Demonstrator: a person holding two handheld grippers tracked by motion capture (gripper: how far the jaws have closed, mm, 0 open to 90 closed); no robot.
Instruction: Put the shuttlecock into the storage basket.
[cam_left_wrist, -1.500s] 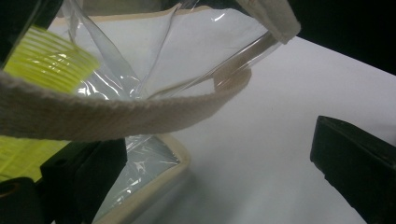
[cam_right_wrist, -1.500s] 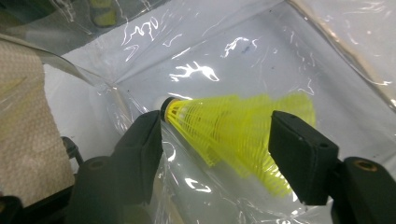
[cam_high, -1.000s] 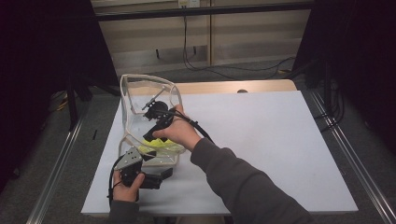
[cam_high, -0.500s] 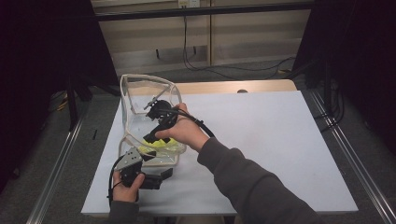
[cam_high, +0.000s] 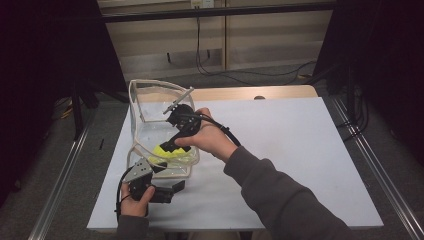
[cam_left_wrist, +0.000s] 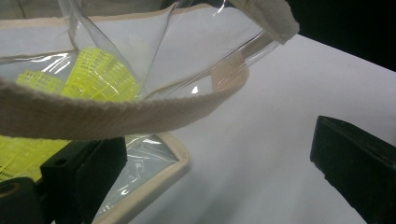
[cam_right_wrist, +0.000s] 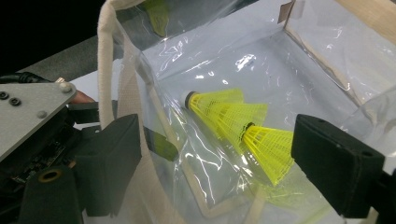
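- The yellow shuttlecocks (cam_right_wrist: 238, 128) lie nested in a stack on the floor of the clear plastic bag (cam_high: 150, 107), cork end toward 10 o'clock in the right gripper view; in the high view they show as a yellow patch at the bag's near, 6 o'clock end.
- The bag lies on the white table (cam_high: 300, 150), left of centre, its mouth gaping upward and edged with a beige fabric rim (cam_left_wrist: 116, 116).
- The right gripper (cam_high: 167, 148) hangs over the bag's mouth, tips pointing down toward 7 o'clock in the high view. Its jaws have just been opening and now stand wide apart; in the right gripper view the shuttlecocks lie between and below the pads, untouched by either.
- The right hand (cam_high: 207, 137) wraps the gripper's body, with the sleeve (cam_high: 280, 200) running off toward 5 o'clock.
- The left gripper (cam_high: 172, 190) sits at the bag's near corner, at 7 o'clock on the table, held by the left hand (cam_high: 135, 197).
- In the left gripper view its jaws stand spread: the left one lies against the bag's clear wall beneath the rim band, the right one over bare table, nothing pinched between them.
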